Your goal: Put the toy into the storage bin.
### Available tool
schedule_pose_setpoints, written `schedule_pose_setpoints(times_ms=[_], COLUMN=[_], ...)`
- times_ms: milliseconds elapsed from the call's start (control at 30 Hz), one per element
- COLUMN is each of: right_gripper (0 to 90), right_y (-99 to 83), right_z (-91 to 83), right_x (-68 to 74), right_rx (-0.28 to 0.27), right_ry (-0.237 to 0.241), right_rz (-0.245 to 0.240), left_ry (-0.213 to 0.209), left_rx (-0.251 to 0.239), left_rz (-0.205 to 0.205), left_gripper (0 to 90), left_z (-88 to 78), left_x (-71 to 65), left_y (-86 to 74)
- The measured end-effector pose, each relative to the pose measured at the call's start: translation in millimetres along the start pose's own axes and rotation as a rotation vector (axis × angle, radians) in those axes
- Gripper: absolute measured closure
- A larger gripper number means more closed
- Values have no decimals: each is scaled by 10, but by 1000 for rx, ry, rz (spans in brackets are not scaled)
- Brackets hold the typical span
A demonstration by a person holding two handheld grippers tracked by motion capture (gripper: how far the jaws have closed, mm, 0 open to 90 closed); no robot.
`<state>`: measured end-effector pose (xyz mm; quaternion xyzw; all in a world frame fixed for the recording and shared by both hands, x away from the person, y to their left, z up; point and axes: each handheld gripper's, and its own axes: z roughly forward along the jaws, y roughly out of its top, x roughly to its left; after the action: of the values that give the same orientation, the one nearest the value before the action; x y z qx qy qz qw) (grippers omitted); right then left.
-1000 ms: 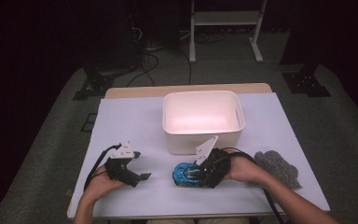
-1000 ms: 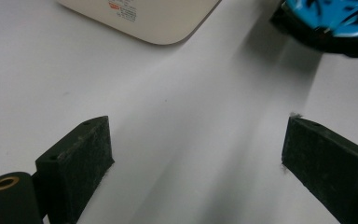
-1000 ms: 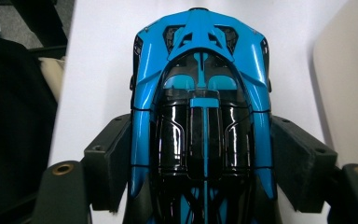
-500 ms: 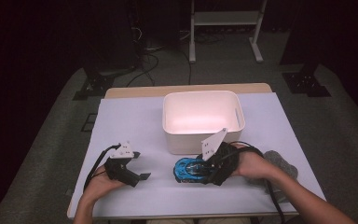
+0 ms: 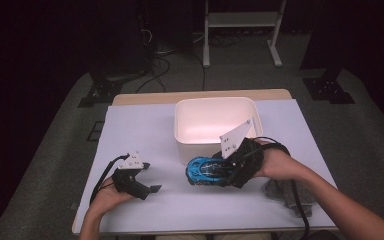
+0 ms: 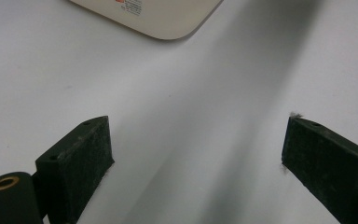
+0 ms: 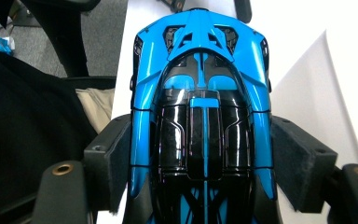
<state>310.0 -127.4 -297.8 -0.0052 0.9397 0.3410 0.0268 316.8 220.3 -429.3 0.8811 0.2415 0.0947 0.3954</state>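
Observation:
A blue and black toy car [image 5: 205, 170] hangs just above the table, in front of the white bin [image 5: 215, 103]. My right gripper [image 5: 217, 172] is shut on it, and a hand holds the gripper from the right. In the right gripper view the car [image 7: 200, 93] fills the space between the jaws, with both pads [image 7: 117, 154] pressed on its sides. My left gripper [image 5: 149, 176] rests at the table's front left, open. In the left gripper view that gripper [image 6: 198, 140] has its jaws wide apart over bare white table, with a corner of the bin [image 6: 168, 18] ahead.
A grey cloth [image 5: 281, 193] lies on the table under the right forearm. The bin stands at the middle rear of the white table [image 5: 130, 130]. The table's front edge [image 7: 121, 70] and dark floor show beyond the car.
My right gripper has risen with the car, lifting it off the table and nearer the bin's front wall. The left gripper has stayed where it was.

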Motion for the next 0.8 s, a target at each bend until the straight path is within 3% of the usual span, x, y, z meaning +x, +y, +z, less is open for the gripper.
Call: schedule_pose_setpoints(times_ms=[300, 700, 800], right_gripper=[274, 274, 274], right_y=[169, 345, 364], right_z=[-249, -525, -555], right_x=[-84, -348, -429], right_rx=[-5, -18, 0], right_ry=[-7, -20, -29], right_rz=[-8, 10, 13], left_ry=[-7, -8, -7], left_rx=[4, 2, 4], left_rz=[1, -10, -9], left_gripper=[80, 81, 80], left_z=[19, 16, 18], left_x=[9, 16, 13], left_y=[6, -12, -16])
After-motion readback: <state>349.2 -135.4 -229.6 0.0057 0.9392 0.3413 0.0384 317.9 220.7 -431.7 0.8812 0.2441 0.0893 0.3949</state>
